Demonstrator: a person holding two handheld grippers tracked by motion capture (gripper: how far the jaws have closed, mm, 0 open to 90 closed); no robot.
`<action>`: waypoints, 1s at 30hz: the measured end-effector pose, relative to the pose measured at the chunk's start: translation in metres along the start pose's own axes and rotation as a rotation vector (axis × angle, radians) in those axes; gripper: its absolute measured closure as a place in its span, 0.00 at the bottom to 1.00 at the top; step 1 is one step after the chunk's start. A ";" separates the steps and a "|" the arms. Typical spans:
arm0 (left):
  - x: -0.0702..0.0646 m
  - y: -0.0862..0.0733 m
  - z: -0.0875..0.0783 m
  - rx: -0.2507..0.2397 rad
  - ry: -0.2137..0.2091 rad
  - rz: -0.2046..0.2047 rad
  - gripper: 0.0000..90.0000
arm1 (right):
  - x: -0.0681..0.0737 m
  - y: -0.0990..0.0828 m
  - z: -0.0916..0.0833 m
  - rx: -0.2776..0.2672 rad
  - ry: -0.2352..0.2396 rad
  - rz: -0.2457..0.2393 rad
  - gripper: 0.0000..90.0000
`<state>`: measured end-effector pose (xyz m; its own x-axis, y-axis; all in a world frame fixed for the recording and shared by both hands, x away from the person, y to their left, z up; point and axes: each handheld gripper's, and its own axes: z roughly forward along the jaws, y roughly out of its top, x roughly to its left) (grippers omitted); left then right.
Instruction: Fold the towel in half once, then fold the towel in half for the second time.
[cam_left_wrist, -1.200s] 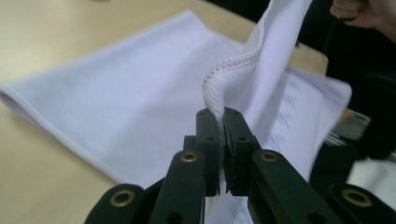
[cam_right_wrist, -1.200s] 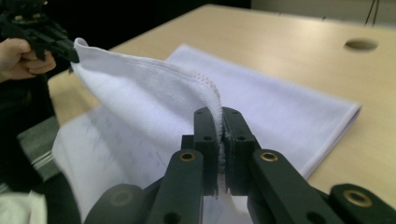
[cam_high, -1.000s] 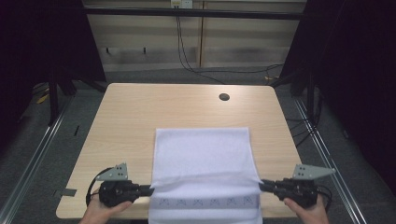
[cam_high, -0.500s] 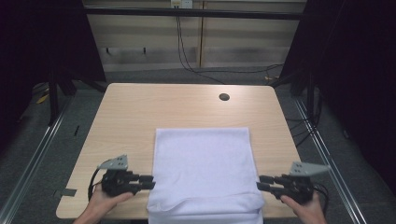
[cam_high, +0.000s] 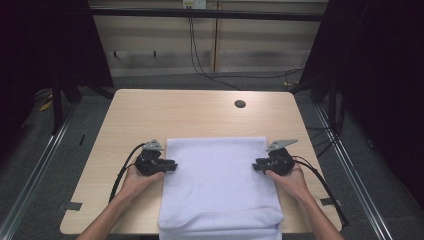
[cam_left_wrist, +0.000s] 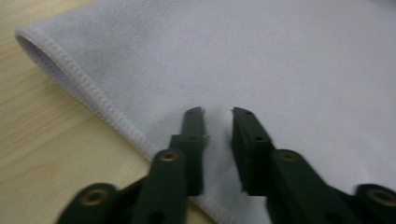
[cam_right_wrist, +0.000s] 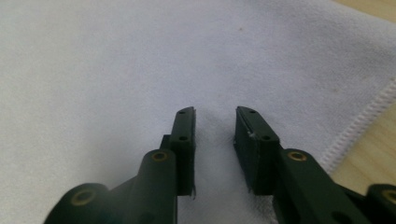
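Wooden table (cam_high: 130, 120), dark surround. White towel (cam_high: 220, 185) now lies folded, near half laid over since a second ago. Left gripper (cam_high: 172, 165) and right gripper (cam_high: 256, 165) have let go; jaws slightly apart, just closing, nothing between, cloth beneath. Judgement: fold done, next fold pending

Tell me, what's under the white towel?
The towel lies folded on the wooden table, which shows around it. Its near edge hangs over the table's front. Anything else beneath the cloth is covered.
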<state>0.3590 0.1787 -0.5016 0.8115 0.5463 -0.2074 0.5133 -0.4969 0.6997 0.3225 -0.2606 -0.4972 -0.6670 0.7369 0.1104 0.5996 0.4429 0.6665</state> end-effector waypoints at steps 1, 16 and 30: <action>0.000 -0.001 -0.001 0.004 -0.017 -0.006 0.95 | 0.001 0.000 -0.001 -0.002 0.007 -0.004 0.92; -0.004 -0.007 -0.021 -0.054 -0.059 -0.013 0.90 | 0.006 -0.013 -0.027 -0.063 0.050 0.035 0.76; 0.039 0.016 0.001 -0.077 0.061 -0.118 0.54 | -0.058 0.016 0.002 -0.126 -0.077 0.156 0.58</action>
<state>0.3988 0.1911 -0.4996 0.7273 0.6388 -0.2509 0.5793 -0.3754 0.7235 0.3713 -0.2950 -0.4947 -0.5313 0.8307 0.1661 0.6300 0.2564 0.7330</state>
